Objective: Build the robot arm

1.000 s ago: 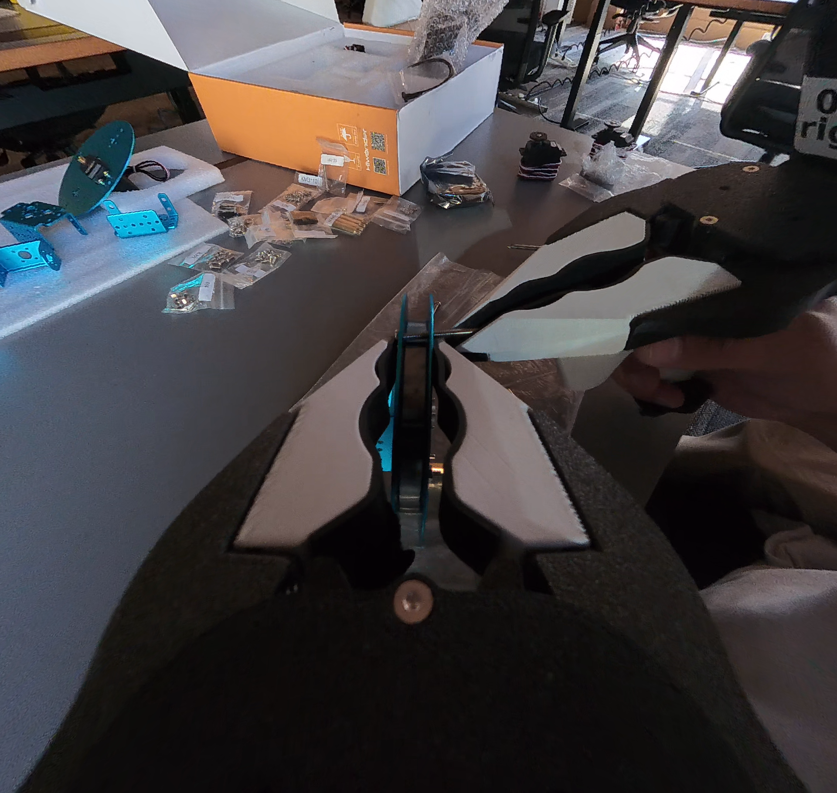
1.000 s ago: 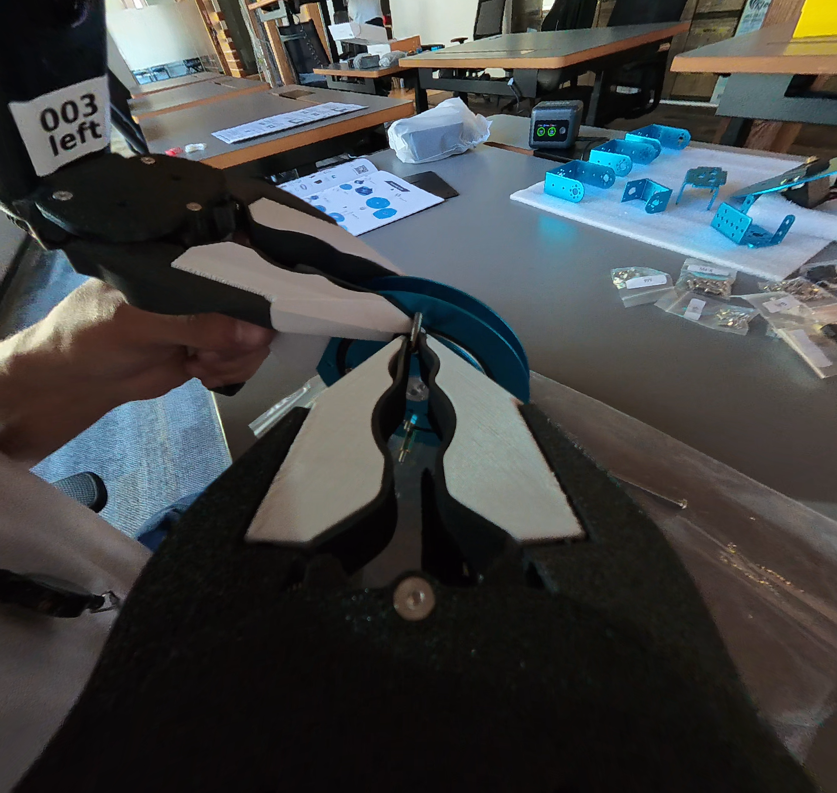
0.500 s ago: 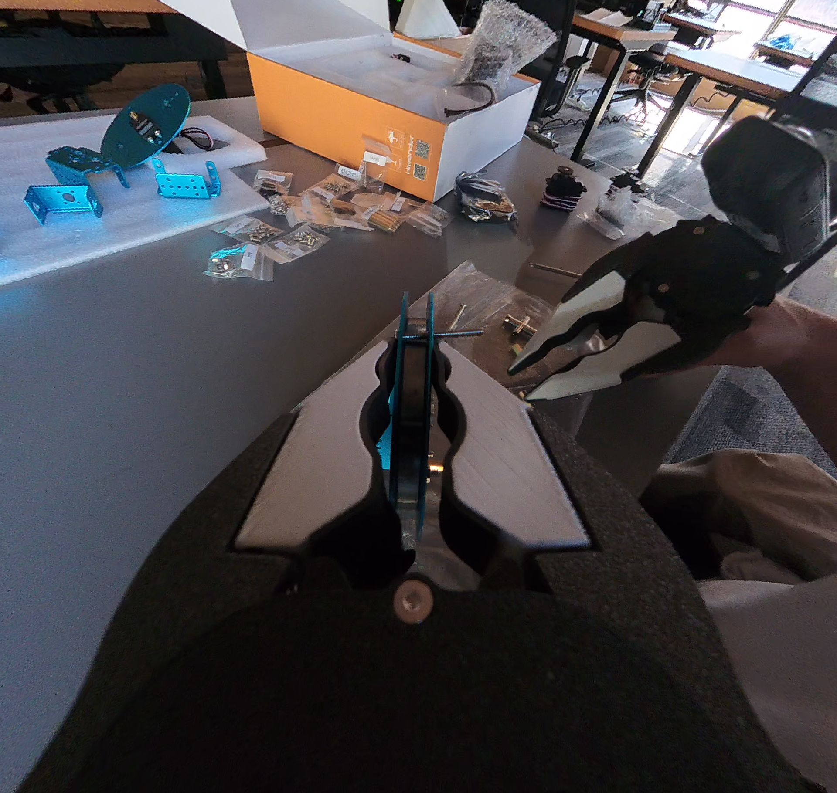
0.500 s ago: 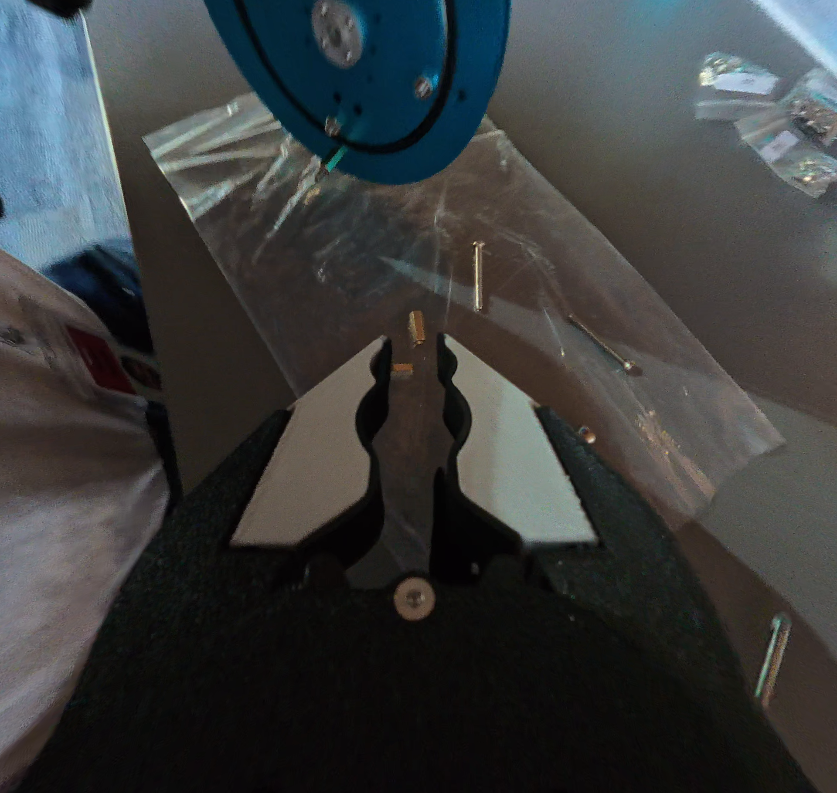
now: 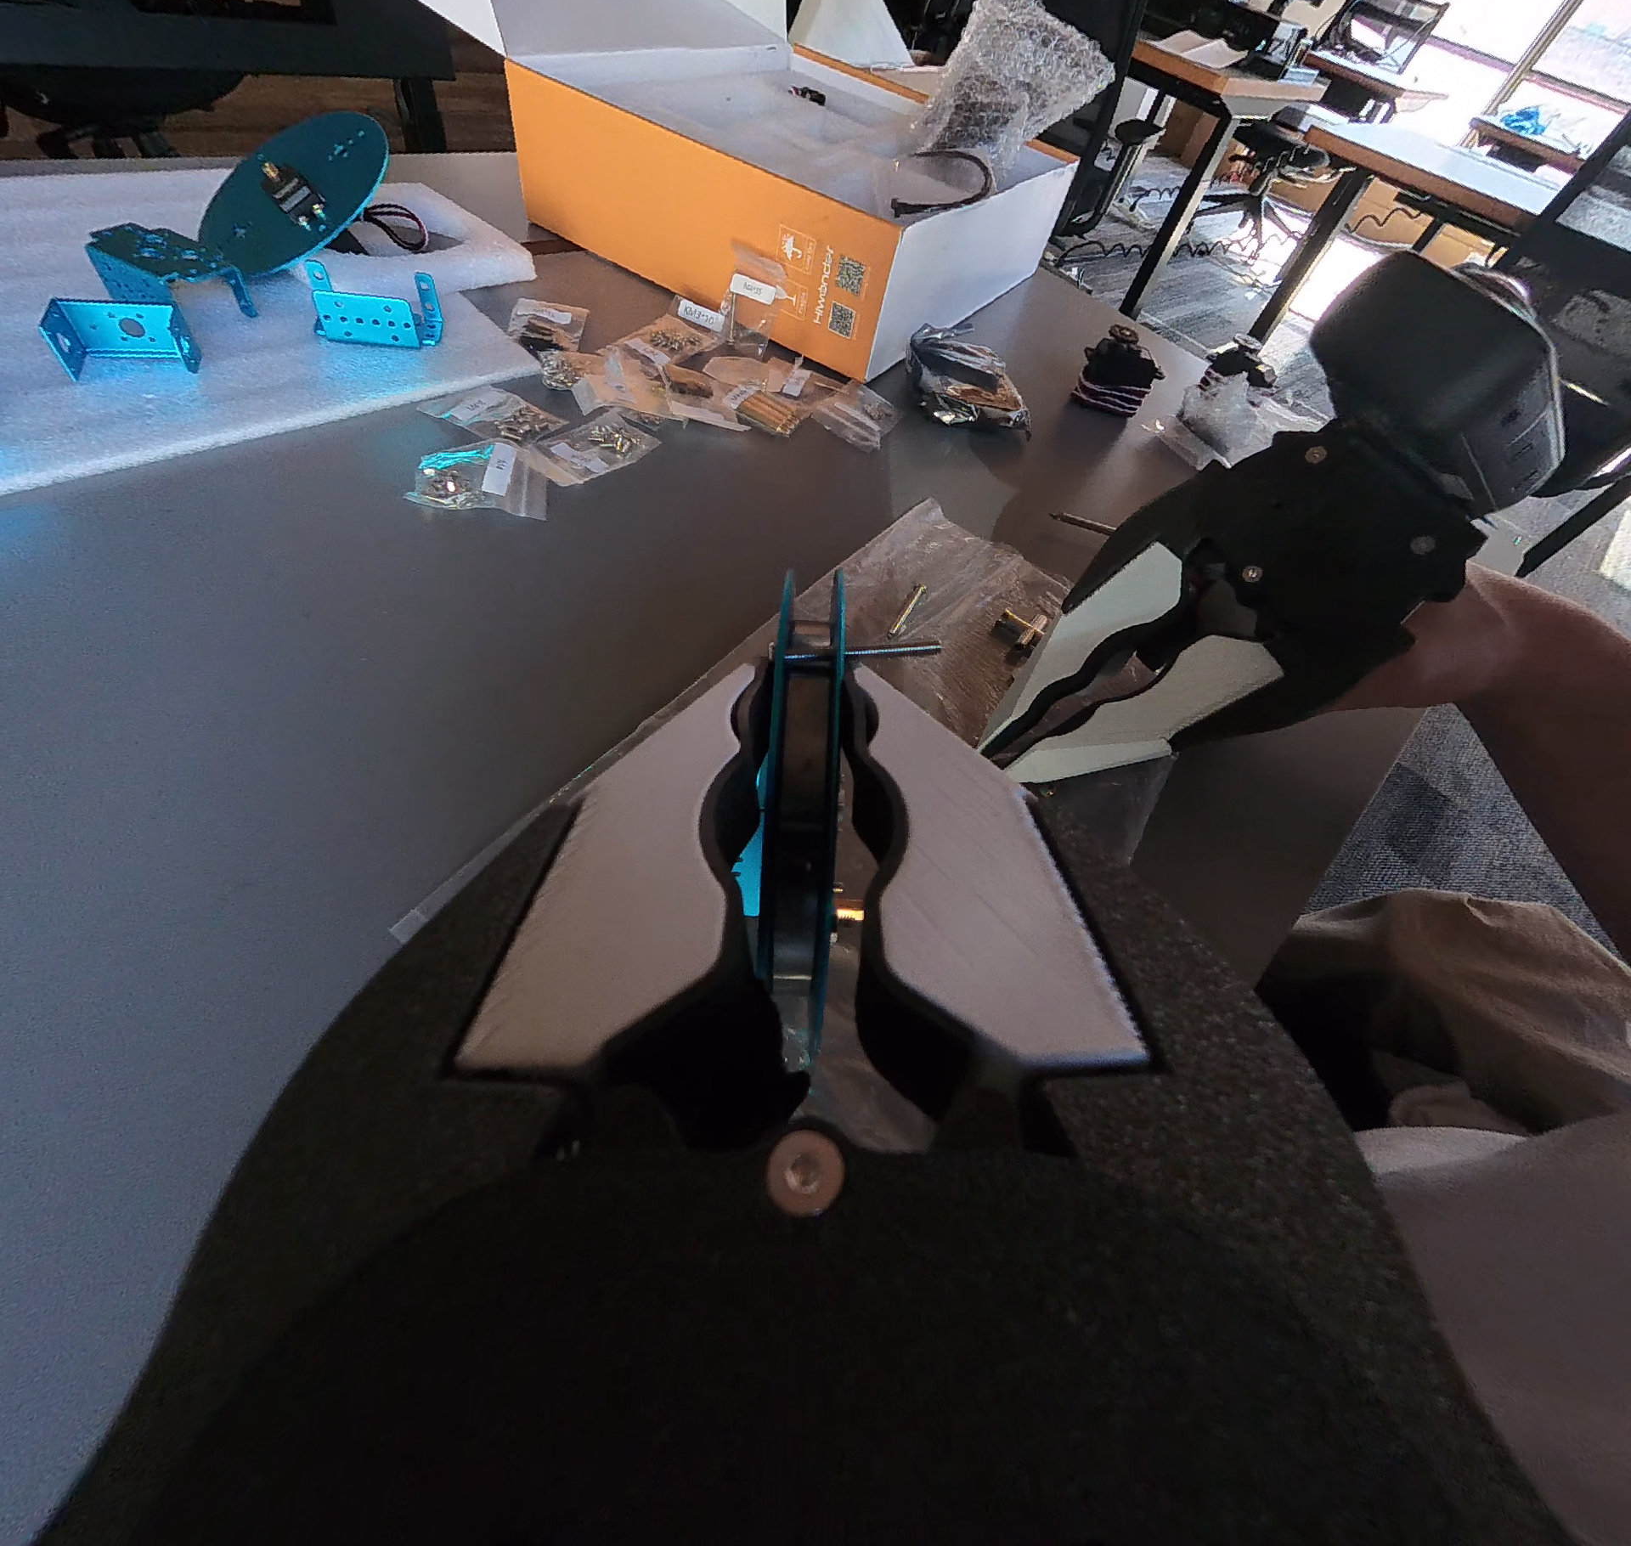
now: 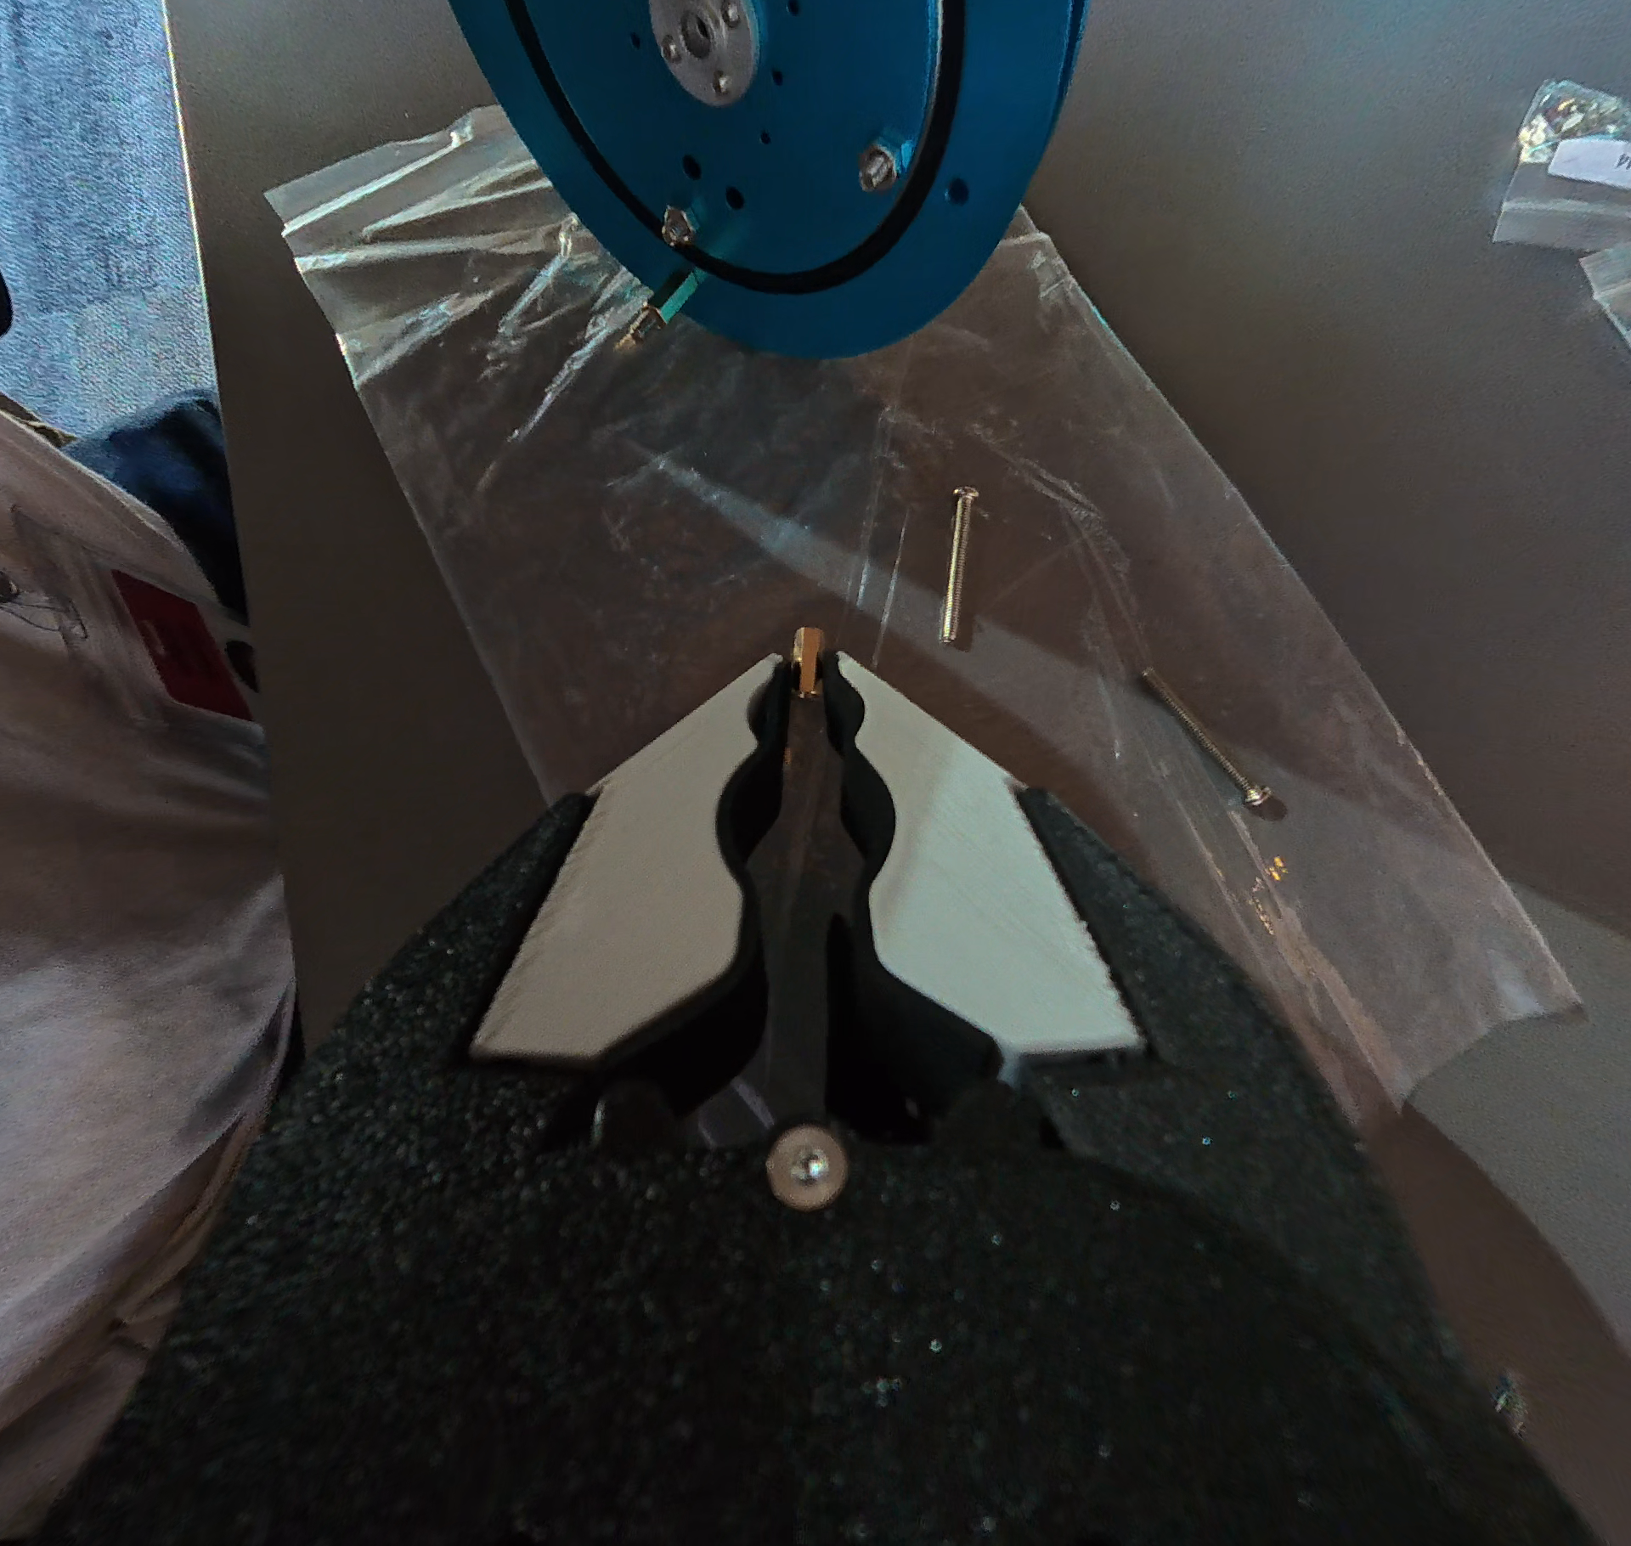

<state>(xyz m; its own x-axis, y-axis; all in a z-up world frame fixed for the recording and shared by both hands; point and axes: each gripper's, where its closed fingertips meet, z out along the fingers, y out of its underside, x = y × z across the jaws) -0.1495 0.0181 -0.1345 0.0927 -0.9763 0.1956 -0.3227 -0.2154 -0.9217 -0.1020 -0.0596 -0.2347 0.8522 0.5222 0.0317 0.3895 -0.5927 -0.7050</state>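
Note:
My left gripper (image 5: 809, 665) is shut on a blue double-disc assembly (image 5: 785, 621) and holds it edge-on above the grey table (image 5: 309, 709). A long screw (image 5: 891, 646) runs through the discs and sticks out to the right. The same discs (image 6: 794, 136) hang at the top of the right wrist view. My right gripper (image 6: 806, 661) points down at a clear plastic bag (image 6: 618, 489). Its pads are closed on a small brass standoff (image 6: 806, 652) at the bag's surface. In the left wrist view, brass pieces (image 5: 1024, 624) lie on the bag beside the right gripper's fingers.
Two loose long screws (image 6: 958, 564) (image 6: 1205, 736) lie on the bag. Farther back are an orange and white box (image 5: 688, 206), small hardware bags (image 5: 565, 436), a white foam sheet (image 5: 265, 374) with blue brackets (image 5: 115, 330), and servos (image 5: 1116, 374). The table edge is close on the right. My hands' fingertips stand some 15 cm from each other.
My right gripper let go of the long screw at the discs, swung down to the bag, opened, then closed on the brass standoff. My left gripper kept its hold on the discs.

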